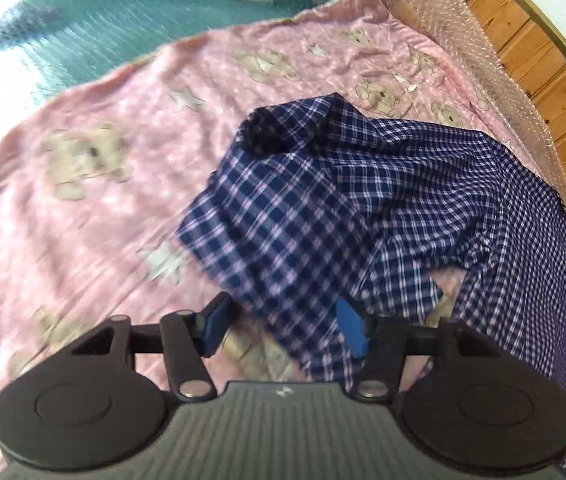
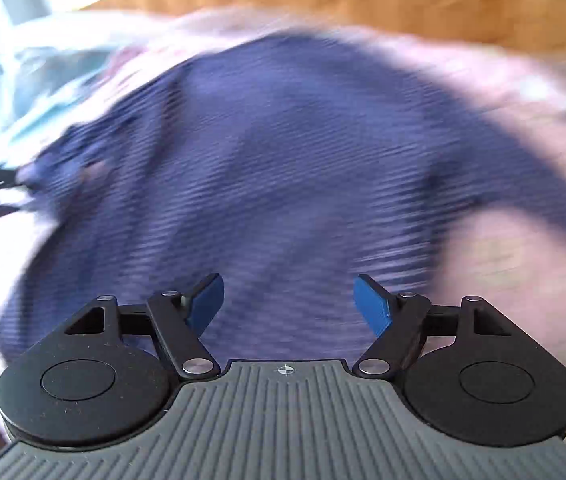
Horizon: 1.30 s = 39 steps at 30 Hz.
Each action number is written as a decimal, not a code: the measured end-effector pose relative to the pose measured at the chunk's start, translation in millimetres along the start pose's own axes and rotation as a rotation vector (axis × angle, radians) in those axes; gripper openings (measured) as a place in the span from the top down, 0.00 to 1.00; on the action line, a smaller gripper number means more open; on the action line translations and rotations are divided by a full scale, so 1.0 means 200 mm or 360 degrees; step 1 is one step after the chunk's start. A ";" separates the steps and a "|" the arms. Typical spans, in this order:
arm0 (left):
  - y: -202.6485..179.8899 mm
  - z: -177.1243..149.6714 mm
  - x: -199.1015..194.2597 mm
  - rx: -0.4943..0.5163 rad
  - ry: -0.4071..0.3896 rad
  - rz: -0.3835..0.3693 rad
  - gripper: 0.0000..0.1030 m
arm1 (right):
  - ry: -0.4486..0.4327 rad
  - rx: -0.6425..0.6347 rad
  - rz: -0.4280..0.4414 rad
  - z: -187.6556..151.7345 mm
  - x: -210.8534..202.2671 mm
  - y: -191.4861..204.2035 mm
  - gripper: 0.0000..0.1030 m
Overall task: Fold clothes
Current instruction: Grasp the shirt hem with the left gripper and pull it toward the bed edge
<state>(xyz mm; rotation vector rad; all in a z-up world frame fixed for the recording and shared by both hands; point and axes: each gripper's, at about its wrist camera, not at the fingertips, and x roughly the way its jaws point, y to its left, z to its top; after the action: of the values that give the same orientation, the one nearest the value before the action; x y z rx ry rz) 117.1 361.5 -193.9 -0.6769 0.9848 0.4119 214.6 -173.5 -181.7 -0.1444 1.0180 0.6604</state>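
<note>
A: Obs., near end first. Left hand-held gripper point(image 1: 283, 326): jaws spread wide, nothing between them. A loose flap of the plaid shirt point(image 1: 347, 216) drapes just in front of and partly between its pads point(image 1: 350, 328), apparently untouched.

B: Right hand-held gripper point(image 2: 288, 304): also spread, empty. View heavily motion-blurred; the shirt fills the field directly ahead, contact cannot be told.

A: Location: shirt lies crumpled on the pink bear-print blanket point(image 1: 95, 184) on the bed, bunched toward the bed's far right edge by the wooden headboard point(image 1: 539, 64), collar end raised in a hump farther off.

B: Judgement: step in hand is picking up to spread flat. Suggest each gripper takes a single layer at a hem corner or shoulder seam, not a bunch, then pulls apart evenly so the cloth opens before any fold.

A: Risk: pinching blanket along with shirt.
</note>
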 end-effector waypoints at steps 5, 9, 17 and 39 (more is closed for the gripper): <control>0.22 0.20 -0.21 -0.0224 -0.0227 -0.0590 0.97 | 0.0267 -0.0076 -0.0108 -0.12 0.35 0.36 0.27; 0.88 0.54 -0.29 -0.1051 -0.0471 -0.0800 0.95 | 0.0268 -0.0143 -0.0275 -0.17 0.38 0.44 0.19; 1.04 0.50 -0.03 -0.1071 0.0022 -0.0695 0.67 | 0.0382 -0.0014 -0.0326 -0.14 0.39 0.37 0.08; 0.02 0.93 -0.09 0.0129 0.0056 -0.0724 0.19 | 0.0039 -0.0177 -0.0423 0.92 0.29 -0.49 0.25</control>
<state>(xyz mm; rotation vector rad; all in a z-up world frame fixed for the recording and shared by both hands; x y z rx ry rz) 222.4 491.8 -109.9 -0.8108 0.8447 -0.0392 427.8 -151.0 -148.6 -0.3790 0.9648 0.4731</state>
